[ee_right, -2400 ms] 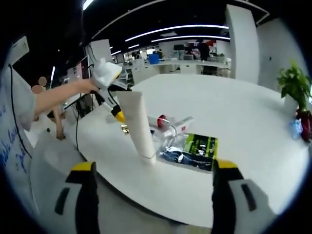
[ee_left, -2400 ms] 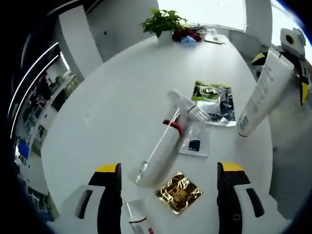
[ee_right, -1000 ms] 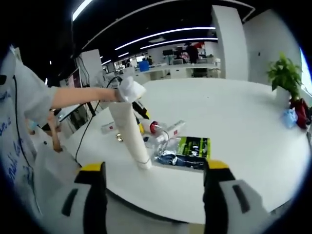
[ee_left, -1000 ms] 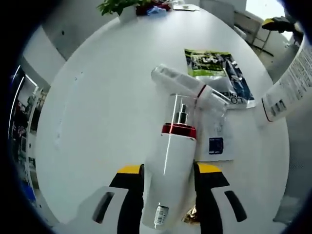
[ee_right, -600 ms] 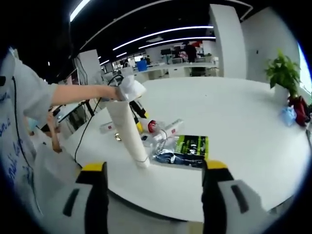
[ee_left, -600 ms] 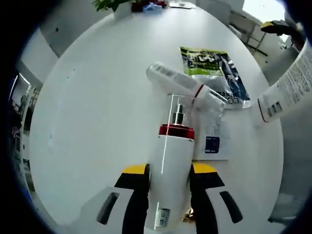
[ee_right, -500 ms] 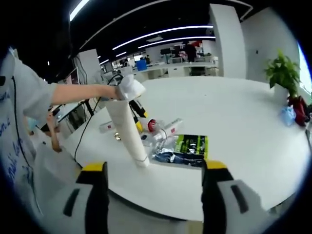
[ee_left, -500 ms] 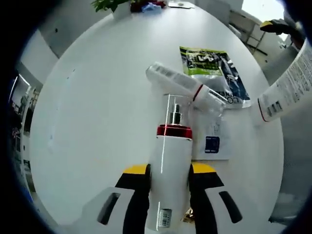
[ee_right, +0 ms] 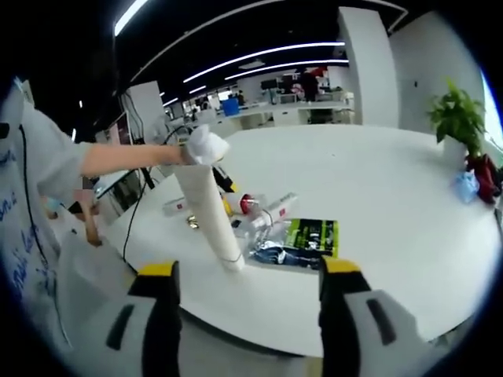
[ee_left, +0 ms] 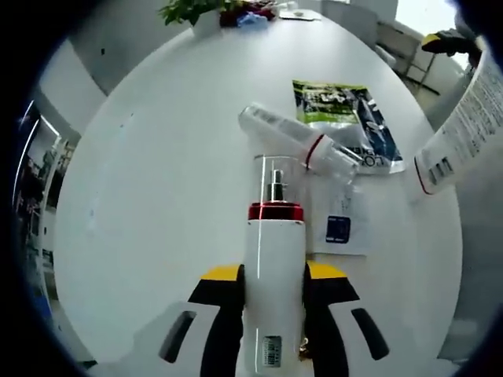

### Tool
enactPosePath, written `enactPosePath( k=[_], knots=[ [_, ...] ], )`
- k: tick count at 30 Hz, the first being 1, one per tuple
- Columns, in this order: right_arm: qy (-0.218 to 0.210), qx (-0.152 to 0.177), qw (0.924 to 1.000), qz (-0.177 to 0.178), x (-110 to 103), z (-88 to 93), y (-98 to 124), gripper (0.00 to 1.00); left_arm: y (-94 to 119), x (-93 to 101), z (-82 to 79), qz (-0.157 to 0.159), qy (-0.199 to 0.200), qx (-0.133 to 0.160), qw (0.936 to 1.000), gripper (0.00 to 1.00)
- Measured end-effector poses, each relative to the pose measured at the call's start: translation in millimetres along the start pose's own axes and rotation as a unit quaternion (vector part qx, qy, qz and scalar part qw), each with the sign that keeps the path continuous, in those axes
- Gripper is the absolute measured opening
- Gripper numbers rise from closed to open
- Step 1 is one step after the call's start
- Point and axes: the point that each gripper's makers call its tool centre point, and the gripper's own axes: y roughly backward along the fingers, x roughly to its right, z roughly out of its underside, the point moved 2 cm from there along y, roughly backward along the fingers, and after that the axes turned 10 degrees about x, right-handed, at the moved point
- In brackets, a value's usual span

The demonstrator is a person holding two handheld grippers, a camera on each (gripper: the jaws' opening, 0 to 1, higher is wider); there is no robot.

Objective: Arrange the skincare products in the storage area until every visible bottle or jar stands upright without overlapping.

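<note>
Left gripper view: pump bottle (ee_left: 274,279) between jaws

Bright, even light falls on the white table (ee_left: 157,181), with soft glare ahead of the left gripper's fingers (ee_left: 222,298). Ceiling strip lights (ee_right: 259,59) glow beyond the right gripper's fingers (ee_right: 165,314). Fisheye bending and slight blur grow toward the edges.

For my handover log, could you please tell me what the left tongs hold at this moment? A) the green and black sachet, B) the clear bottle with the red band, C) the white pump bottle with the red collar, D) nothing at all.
C: in the left gripper view the left tongs are closed on the body of the white pump bottle, its red collar and pump pointing away from the camera.
</note>
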Motion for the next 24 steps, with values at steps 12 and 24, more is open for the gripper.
enactPosePath(
  k=[12,24],
  knots=[
    [-0.005,0.008,0.9998,-0.016,-7.5,-5.6,-5.6,0.69,23.3,5.3,-3.8,-0.039,0.042,0.059,0.9966,0.25],
    [0.014,0.010,0.9995,-0.026,-7.5,-8.2,-9.3,0.67,44.9,22.0,-14.5,-0.070,0.082,0.102,0.9889,0.25]
  ],
)
